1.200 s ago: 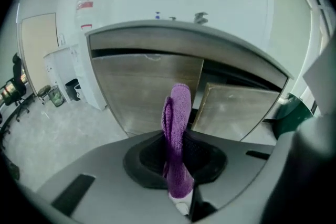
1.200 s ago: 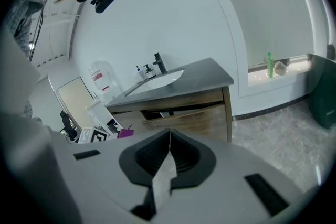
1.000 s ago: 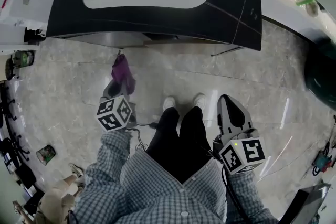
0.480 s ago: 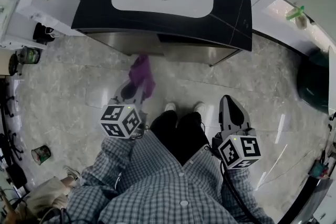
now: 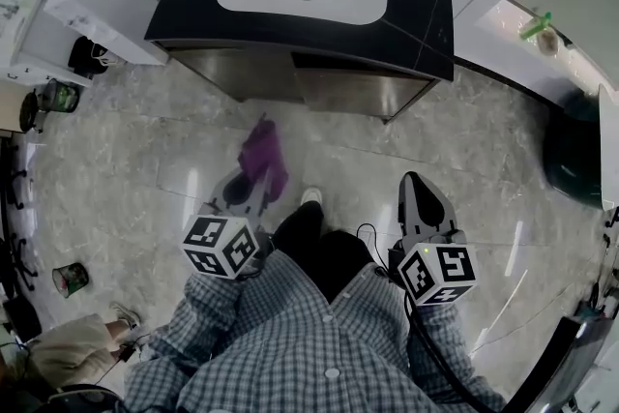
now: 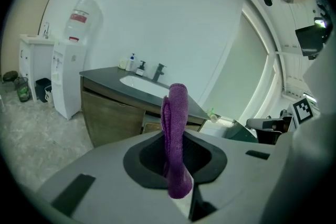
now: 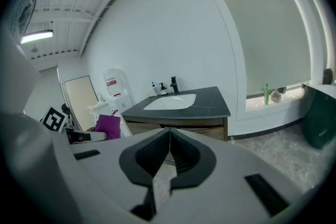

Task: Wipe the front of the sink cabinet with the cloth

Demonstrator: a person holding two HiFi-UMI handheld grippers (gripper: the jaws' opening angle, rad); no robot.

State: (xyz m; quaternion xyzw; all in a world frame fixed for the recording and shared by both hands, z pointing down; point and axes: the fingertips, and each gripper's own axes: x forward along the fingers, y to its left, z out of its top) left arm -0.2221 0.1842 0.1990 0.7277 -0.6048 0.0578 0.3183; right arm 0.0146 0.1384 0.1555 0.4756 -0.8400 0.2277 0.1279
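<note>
The sink cabinet [image 5: 334,90] has a black top, a white basin and brown door fronts. It stands at the top of the head view. My left gripper [image 5: 253,181] is shut on a purple cloth [image 5: 263,153], held over the floor short of the cabinet front and apart from it. In the left gripper view the cloth [image 6: 177,107] stands upright out of the left gripper [image 6: 176,136], with the cabinet [image 6: 110,115] behind it. My right gripper [image 5: 416,181] hangs shut and empty on the right. In the right gripper view the shut right gripper [image 7: 169,132] points at the cabinet [image 7: 205,128].
A water dispenser [image 6: 74,68] and a white unit [image 5: 92,0] stand left of the cabinet. A dark green bin [image 5: 578,145] is at the right, with a green bottle [image 5: 538,22] on the sill. A can [image 5: 70,279] lies on the marble floor. My shoes [image 5: 311,197] are below the cloth.
The head view has tilted so that the cabinet front now shows. The left gripper with the cloth has shifted right and sits a little farther from the cabinet. The right gripper has stayed put.
</note>
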